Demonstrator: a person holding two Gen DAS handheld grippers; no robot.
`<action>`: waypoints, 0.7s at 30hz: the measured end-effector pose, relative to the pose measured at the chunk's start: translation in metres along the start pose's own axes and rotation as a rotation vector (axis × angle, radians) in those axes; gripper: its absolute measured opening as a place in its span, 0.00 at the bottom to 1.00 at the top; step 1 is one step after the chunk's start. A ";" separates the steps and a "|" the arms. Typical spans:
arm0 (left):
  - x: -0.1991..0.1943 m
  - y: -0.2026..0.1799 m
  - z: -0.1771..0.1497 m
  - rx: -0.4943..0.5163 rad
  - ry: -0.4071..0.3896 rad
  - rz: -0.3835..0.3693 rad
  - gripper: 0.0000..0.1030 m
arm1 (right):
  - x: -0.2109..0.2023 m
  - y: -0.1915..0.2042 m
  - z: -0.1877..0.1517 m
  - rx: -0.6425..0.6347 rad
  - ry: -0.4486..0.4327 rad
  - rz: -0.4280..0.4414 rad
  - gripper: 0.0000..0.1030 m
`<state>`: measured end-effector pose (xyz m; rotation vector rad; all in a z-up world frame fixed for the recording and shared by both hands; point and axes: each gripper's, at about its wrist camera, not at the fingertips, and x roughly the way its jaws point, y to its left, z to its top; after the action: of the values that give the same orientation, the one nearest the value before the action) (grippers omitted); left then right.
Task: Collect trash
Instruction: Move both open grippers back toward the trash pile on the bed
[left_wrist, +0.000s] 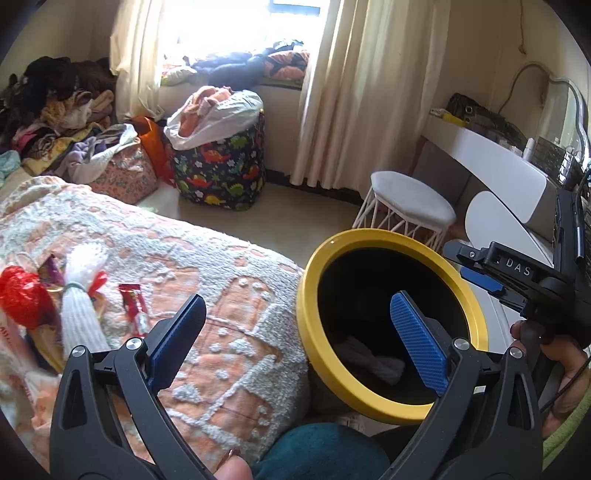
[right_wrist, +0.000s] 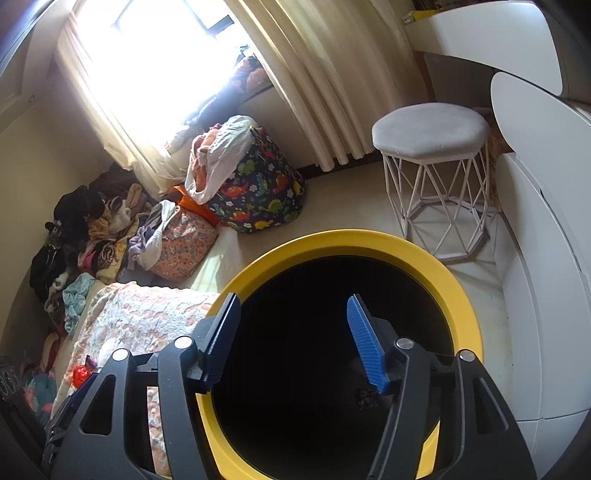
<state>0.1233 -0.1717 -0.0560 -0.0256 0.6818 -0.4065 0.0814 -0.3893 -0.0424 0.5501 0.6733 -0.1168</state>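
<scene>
A round bin with a yellow rim (left_wrist: 308, 295) and a black inside stands beside the bed; white crumpled paper (left_wrist: 373, 360) lies at its bottom. My left gripper (left_wrist: 299, 332) is open and empty, above the bed edge and the bin's left rim. Trash lies on the bed at the left: a red crumpled wrapper (left_wrist: 20, 295), a white tassel-like bundle (left_wrist: 79, 302), a red snack packet (left_wrist: 135, 306). My right gripper (right_wrist: 295, 339) is open and empty, right over the bin's mouth (right_wrist: 424, 254); it also shows at the right of the left wrist view (left_wrist: 491, 273).
The bed has a peach-and-white blanket (left_wrist: 207, 266). A white wire stool (right_wrist: 430, 147) and a white dressing table (left_wrist: 491, 162) stand to the right. A dinosaur-print basket (left_wrist: 221, 162), bags and a pile of clothes (left_wrist: 59, 122) lie by the window.
</scene>
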 end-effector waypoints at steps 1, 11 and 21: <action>-0.004 0.002 0.000 -0.003 -0.008 0.004 0.89 | -0.001 0.002 0.000 -0.007 -0.006 0.005 0.58; -0.036 0.027 0.003 -0.042 -0.070 0.049 0.89 | -0.012 0.031 -0.002 -0.075 -0.047 0.046 0.62; -0.060 0.056 0.008 -0.099 -0.124 0.094 0.89 | -0.018 0.061 -0.008 -0.142 -0.056 0.085 0.64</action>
<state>0.1061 -0.0982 -0.0224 -0.1110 0.5777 -0.2782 0.0800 -0.3350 -0.0095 0.4364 0.5980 -0.0045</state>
